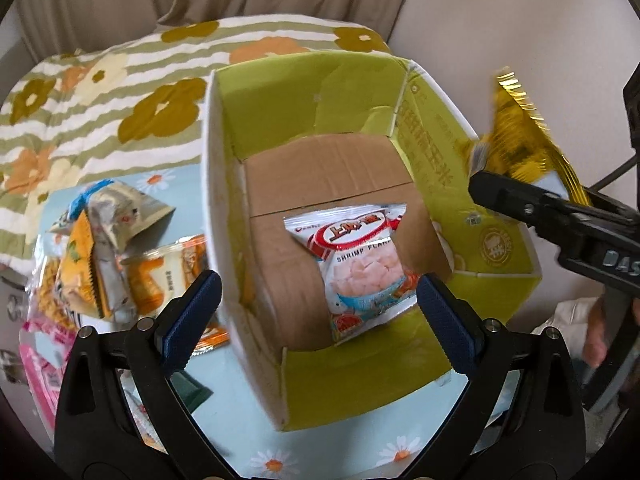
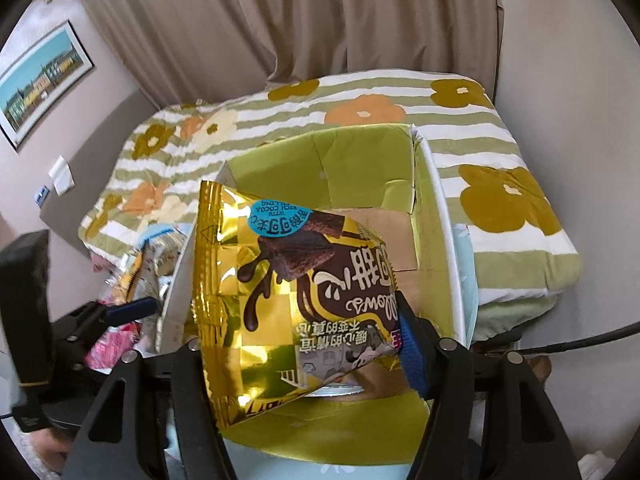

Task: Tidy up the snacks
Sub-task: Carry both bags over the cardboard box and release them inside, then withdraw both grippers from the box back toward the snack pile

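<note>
An open cardboard box (image 1: 216, 208) with green flaps stands on the table. A shrimp flakes packet (image 1: 360, 264) lies flat on its brown floor. My left gripper (image 1: 320, 320) hangs over the box's near side, open wide, its blue pads well clear of that packet. In the right wrist view a gold chocolate snack packet (image 2: 288, 292) sits between the fingers of my right gripper (image 2: 304, 328), above the box (image 2: 360, 160). The right pad (image 2: 412, 348) meets the packet's edge; the left pad is hidden behind it. From the left wrist view the gold packet (image 1: 516, 132) looks blurred over the box's right flap.
Several loose snack packets (image 1: 104, 248) and a pink packet (image 1: 36, 360) are heaped left of the box on a light blue daisy tablecloth (image 1: 240, 420). A flower-striped bed cover (image 1: 120, 100) lies behind, with curtains beyond. A person's hand (image 1: 596, 332) holds the right gripper's handle.
</note>
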The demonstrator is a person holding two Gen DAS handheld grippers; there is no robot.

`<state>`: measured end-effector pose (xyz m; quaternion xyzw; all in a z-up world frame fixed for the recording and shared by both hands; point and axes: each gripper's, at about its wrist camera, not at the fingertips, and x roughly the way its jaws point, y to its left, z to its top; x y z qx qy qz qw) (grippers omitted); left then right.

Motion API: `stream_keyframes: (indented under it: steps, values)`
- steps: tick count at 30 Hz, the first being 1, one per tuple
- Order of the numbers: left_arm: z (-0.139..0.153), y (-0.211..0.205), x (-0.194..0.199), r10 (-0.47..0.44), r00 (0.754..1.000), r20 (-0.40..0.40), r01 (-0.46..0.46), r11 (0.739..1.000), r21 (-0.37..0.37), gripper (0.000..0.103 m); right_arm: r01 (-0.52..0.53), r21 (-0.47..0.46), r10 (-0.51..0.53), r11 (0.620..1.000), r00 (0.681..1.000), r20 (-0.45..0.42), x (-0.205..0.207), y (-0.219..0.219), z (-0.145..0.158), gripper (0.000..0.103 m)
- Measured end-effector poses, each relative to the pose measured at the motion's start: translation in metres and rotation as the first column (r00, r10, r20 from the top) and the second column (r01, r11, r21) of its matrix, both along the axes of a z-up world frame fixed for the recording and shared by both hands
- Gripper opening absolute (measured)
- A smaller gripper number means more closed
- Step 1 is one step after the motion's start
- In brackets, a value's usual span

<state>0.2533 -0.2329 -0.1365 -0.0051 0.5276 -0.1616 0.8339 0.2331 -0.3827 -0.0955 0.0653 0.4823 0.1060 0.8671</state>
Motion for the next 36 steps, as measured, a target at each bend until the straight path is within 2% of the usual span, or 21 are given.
stream_keyframes:
  steps: [1, 3, 7, 11, 14, 22, 27, 36]
  values:
    - [0.001, 0.003, -0.001, 0.005, 1.0, -0.002, -0.005, 1.0, -0.008, 0.098, -0.004, -0.004, 0.004, 1.0, 1.0, 0.014, 0.0, 0.001, -0.001, 0.084]
    - [0.002, 0.009, -0.001, 0.012, 1.0, -0.003, -0.012, 1.0, -0.018, 0.097, -0.02, -0.024, 0.022, 0.999, 0.998, 0.055, -0.004, 0.004, 0.001, 0.103]
    - [0.006, 0.017, -0.008, 0.024, 1.0, 0.013, -0.024, 1.0, -0.006, 0.098, -0.021, -0.095, 0.033, 0.995, 0.992, 0.121, -0.02, 0.006, 0.006, 0.103]
    - [0.007, 0.019, -0.014, 0.033, 0.999, 0.019, -0.033, 0.999, -0.007, 0.098, -0.01, -0.13, 0.024, 0.992, 0.994, 0.106, -0.031, 0.002, 0.005, 0.103]
    - [0.01, 0.016, -0.018, 0.038, 0.999, 0.026, -0.038, 0.999, -0.004, 0.097, -0.017, -0.102, 0.023, 0.995, 0.998, 0.054, -0.035, -0.002, 0.006, 0.103]
    - [0.028, 0.018, -0.041, 0.08, 0.995, 0.062, -0.081, 0.997, 0.018, 0.098, -0.045, -0.086, 0.051, 0.995, 0.996, 0.073, -0.049, -0.002, 0.014, 0.103]
    - [0.044, 0.025, -0.061, 0.105, 0.991, 0.087, -0.109, 0.993, 0.043, 0.098, -0.064, -0.045, 0.068, 0.997, 0.993, 0.097, -0.057, 0.003, 0.023, 0.103]
    - [0.074, 0.082, -0.092, 0.171, 0.972, 0.164, -0.175, 0.984, 0.013, 0.098, -0.089, 0.007, 0.086, 0.996, 0.983, 0.164, -0.077, 0.035, 0.046, 0.103]
